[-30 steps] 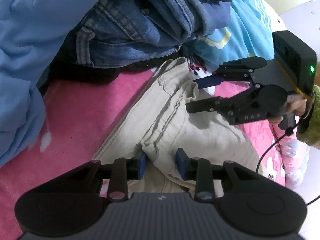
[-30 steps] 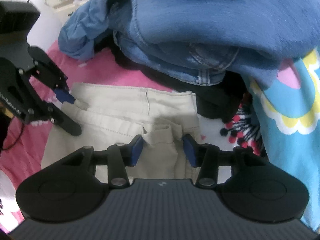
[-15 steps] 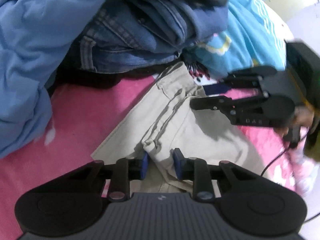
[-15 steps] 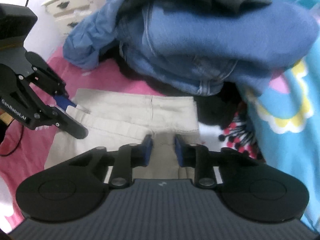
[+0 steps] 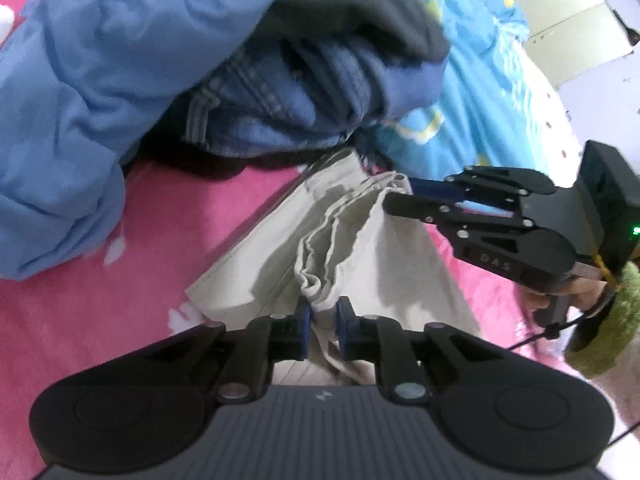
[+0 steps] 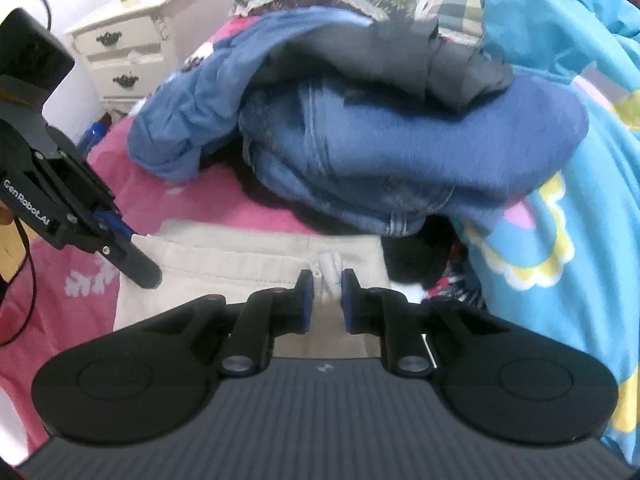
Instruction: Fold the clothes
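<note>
On the pink bedspread [image 5: 168, 220] in front of me lie the beige trousers [image 5: 372, 256], spread flat except for the edge I have lifted. My left gripper [image 5: 323, 314] is clamped on a bunched fold of the beige cloth at one end of that edge, the blue pads [image 5: 303, 322] pressing the gathered layers between them. My right gripper [image 6: 323, 294] pinches the other end, where a small tuft of the same fabric stands up between its closed fingers. In the left wrist view the right tool comes in from the side, its fingertips meeting the cloth at the far corner; my hand [image 5: 568, 294] and a fuzzy green sleeve [image 5: 600, 320] show behind it. The stretch of fabric between the two grips forms a raised ridge of wrinkles.

Just beyond the trousers sits a heap of clothes: folded jeans [image 6: 360, 168] with a dark grey garment [image 6: 400, 60] on top, and a light blue garment [image 5: 72, 92] slumped to one side, its lower edge touching the bedspread. A turquoise blanket [image 6: 580, 160] with yellow and white shapes lies on the other side. A cream dresser [image 6: 132, 52] stands past the bed in the right wrist view.
</note>
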Motion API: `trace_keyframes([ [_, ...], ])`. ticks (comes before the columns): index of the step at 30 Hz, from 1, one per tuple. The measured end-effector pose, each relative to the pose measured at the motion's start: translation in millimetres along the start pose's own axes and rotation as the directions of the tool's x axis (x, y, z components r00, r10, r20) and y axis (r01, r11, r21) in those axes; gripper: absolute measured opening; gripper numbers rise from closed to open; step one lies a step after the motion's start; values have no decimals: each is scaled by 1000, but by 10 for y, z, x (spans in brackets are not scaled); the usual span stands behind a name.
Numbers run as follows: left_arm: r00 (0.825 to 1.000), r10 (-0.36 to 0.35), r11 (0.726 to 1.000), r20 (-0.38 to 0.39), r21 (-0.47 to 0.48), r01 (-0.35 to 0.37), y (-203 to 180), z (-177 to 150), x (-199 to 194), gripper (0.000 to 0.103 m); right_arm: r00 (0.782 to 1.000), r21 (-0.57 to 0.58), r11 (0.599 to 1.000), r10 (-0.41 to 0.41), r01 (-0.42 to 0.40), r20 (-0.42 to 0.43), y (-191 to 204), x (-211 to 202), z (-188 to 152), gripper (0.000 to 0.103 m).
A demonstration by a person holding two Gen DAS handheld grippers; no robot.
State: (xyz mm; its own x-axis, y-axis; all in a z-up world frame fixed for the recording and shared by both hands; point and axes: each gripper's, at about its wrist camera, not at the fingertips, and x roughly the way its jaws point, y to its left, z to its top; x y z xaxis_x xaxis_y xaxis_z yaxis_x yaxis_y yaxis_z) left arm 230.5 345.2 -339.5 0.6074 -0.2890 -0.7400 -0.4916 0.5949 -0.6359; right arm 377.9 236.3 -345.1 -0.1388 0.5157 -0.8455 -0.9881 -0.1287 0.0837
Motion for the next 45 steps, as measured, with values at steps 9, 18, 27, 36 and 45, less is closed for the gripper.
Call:
trace_keyframes([
  [9, 999, 41, 999, -12, -9, -41, 188, 70, 11, 14, 1000, -8, 1000, 10, -11, -19, 24, 264, 57, 13],
  [18, 999, 34, 999, 2, 33, -34, 160, 146, -45, 14, 1000, 34, 999, 4, -4, -2, -30, 251, 67, 13],
  [27, 998, 68, 995, -12, 69, -67, 265, 127, 83, 29, 1000, 230, 973, -4, 0, 14, -160, 428, -55, 30],
  [36, 986, 155, 979, 60, 125, -162, 156, 246, -232, 52, 951, 607, 783, -275, 135, 144, -513, -693, -451, 55],
  [45, 998, 50, 957, 48, 283, -62, -407, 450, 84, 52, 850, 778, 513, -525, 362, -48, 436, -1719, -1504, 35],
])
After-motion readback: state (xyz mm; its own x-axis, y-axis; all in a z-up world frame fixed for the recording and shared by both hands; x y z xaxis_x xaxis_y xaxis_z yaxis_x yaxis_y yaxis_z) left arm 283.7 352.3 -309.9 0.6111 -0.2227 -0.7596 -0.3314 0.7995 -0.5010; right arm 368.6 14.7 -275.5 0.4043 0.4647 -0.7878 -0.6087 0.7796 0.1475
